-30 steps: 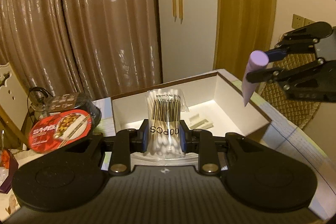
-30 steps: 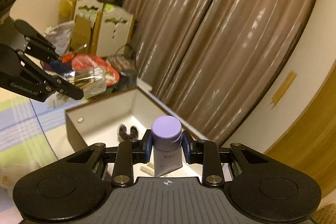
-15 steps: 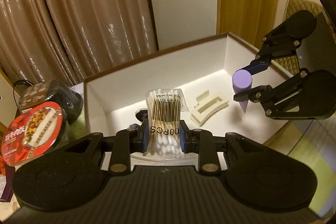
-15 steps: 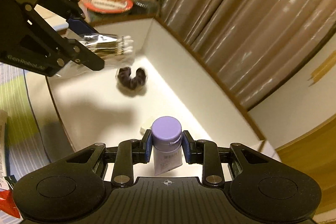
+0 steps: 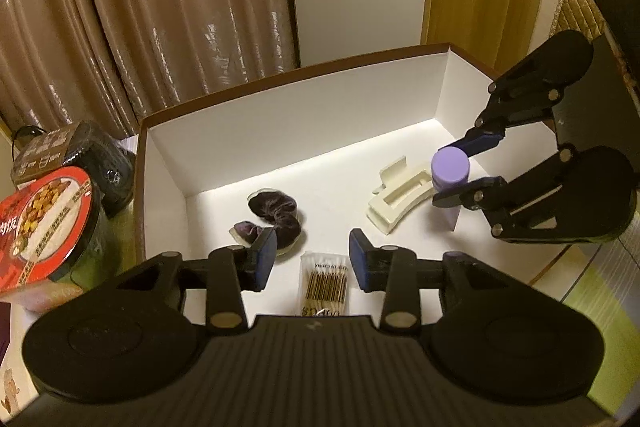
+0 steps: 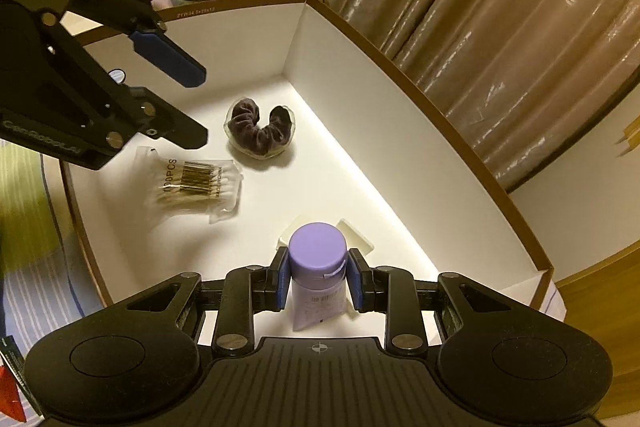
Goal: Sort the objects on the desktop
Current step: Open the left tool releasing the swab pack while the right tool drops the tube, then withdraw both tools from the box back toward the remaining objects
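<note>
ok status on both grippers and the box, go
Left gripper open, cotton swab pack in the box. Right gripper shut on purple tube, low over box floor. Hair claw beside it.

The left gripper [image 5: 312,255] hangs with its jaws spread wide and nothing between them, while the right gripper [image 6: 318,281] is clamped, seemingly firmly, on the purple-capped tube [image 6: 318,267]

- Cotton swab packet [image 6: 195,183]: "100PCS" beside a barcode, with "MADE IN CHINA".
- White box [image 6: 248,11], brown rim: "ZYW34.5x25x12", roughly.
- Left tongs [image 6: 176,99], on their black frame: "GenRobot.AI", faint.
- Purple tube [image 6: 318,287]: label too small to read.
</note>
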Available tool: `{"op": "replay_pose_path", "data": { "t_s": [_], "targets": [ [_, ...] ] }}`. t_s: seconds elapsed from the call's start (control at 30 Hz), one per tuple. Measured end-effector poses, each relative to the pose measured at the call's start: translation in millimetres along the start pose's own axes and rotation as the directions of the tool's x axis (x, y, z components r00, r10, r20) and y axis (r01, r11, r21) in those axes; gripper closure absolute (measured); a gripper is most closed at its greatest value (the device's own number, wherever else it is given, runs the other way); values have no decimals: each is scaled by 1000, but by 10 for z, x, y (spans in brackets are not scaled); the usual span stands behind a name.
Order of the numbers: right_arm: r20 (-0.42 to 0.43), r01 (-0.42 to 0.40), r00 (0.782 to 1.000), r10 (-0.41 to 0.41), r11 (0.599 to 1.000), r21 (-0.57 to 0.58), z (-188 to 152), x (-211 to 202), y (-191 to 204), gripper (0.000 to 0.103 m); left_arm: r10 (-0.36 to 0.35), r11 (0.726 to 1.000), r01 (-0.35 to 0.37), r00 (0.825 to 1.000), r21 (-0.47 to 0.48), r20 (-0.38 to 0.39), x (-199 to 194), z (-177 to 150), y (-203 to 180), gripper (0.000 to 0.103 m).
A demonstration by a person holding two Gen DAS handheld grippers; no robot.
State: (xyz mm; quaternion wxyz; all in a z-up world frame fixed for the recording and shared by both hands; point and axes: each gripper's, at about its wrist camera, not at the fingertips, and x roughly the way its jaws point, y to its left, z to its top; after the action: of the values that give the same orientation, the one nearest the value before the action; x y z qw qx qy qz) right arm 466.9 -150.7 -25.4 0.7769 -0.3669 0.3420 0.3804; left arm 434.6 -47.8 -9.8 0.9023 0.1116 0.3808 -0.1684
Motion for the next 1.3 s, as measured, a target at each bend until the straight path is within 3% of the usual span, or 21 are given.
{"op": "replay_pose_path", "data": {
  "t_s": [0.6,0.97,1.3],
  "targets": [
    [34,7,999,-7,1000,-8,213,60,88,74,18,999,-16,999,-49,26,-248,-65,133,66],
    [83,46,995,-49,998,33,254,-225,171,74,32,998,-29,999,-61,37,-459,-132,142,66],
    [168,96,978,-123,982,162,215,-732,242,74,51,995,-45,996,-89,69,-838,-231,100,63]
  ]
}}
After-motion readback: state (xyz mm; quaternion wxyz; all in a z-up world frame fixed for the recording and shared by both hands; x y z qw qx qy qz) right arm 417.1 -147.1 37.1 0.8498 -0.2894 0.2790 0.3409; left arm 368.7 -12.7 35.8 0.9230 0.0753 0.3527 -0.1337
